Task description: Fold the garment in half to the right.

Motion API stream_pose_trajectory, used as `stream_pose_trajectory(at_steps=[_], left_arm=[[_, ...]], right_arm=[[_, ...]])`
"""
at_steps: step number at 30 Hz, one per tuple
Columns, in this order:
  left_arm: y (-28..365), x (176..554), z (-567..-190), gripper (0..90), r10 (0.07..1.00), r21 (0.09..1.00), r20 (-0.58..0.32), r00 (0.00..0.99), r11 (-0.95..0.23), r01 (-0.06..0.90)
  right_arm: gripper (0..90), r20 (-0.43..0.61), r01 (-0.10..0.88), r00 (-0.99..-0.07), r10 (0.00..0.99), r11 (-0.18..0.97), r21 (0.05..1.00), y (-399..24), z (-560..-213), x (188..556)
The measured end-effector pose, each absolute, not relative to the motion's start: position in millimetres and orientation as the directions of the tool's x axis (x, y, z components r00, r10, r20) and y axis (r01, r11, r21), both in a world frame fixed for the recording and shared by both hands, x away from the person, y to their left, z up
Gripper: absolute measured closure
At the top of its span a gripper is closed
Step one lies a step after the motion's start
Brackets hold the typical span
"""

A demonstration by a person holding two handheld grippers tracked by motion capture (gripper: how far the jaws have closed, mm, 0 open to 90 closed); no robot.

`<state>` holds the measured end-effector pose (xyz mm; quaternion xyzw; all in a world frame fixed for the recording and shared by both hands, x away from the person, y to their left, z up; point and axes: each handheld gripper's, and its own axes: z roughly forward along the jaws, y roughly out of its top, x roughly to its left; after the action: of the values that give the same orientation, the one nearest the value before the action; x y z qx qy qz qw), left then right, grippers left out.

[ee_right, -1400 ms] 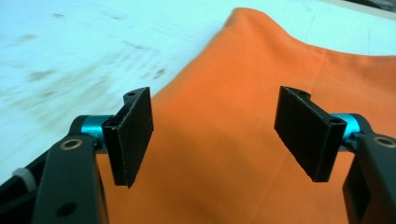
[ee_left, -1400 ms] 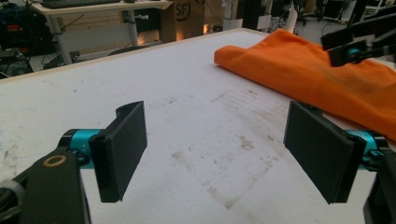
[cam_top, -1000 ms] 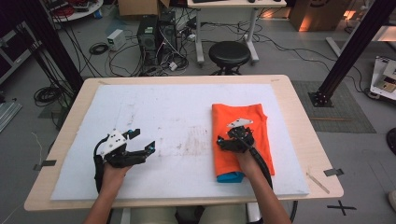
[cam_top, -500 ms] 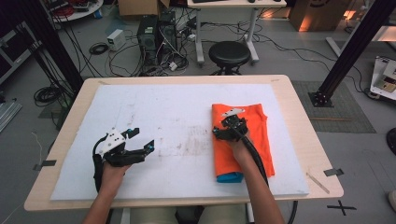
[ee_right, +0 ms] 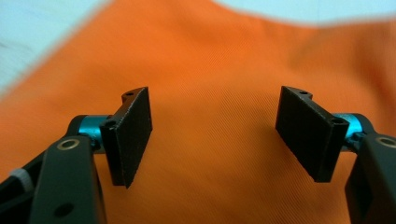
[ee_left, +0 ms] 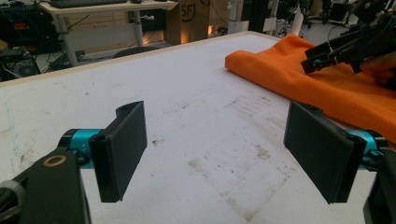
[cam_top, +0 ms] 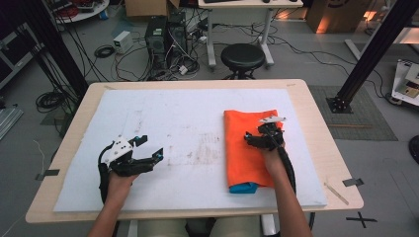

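The right gripper hovers with jaws spread over the folded orange cloth, while the left gripper, also spread and empty, sits well apart over the white mat.

gripper: black jaws | teal collars | brass screw | black cable

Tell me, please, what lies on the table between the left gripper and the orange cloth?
Nothing stands there. In the high view, the stretch from the left gripper to the orange cloth is bare white mat, with only faint smudges.
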<state>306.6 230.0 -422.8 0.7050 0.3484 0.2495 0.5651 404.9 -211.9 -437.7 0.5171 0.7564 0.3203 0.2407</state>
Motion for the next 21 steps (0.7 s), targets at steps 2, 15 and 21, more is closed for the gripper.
stream_pose_trajectory(at_steps=[2, 15, 21], left_arm=[[230, 307, -423, 21.5, 0.773, 0.970, -0.040, 0.633, -0.123, 0.210], [231, 308, -424, 21.5, 0.776, 0.970, -0.045, 0.629, -0.117, 0.214], [231, 309, -424, 21.5, 0.775, 0.970, -0.048, 0.630, -0.115, 0.215]], right_arm=[[27.6, -0.001, 0.649, -0.337, 0.942, 0.233, 0.724, -219, -441, 406], [33.3, -0.015, 0.657, -0.321, 0.947, 0.234, 0.717, -270, -443, 383], [31.3, 0.003, 0.622, -0.301, 0.954, 0.193, 0.759, -279, -440, 374]])
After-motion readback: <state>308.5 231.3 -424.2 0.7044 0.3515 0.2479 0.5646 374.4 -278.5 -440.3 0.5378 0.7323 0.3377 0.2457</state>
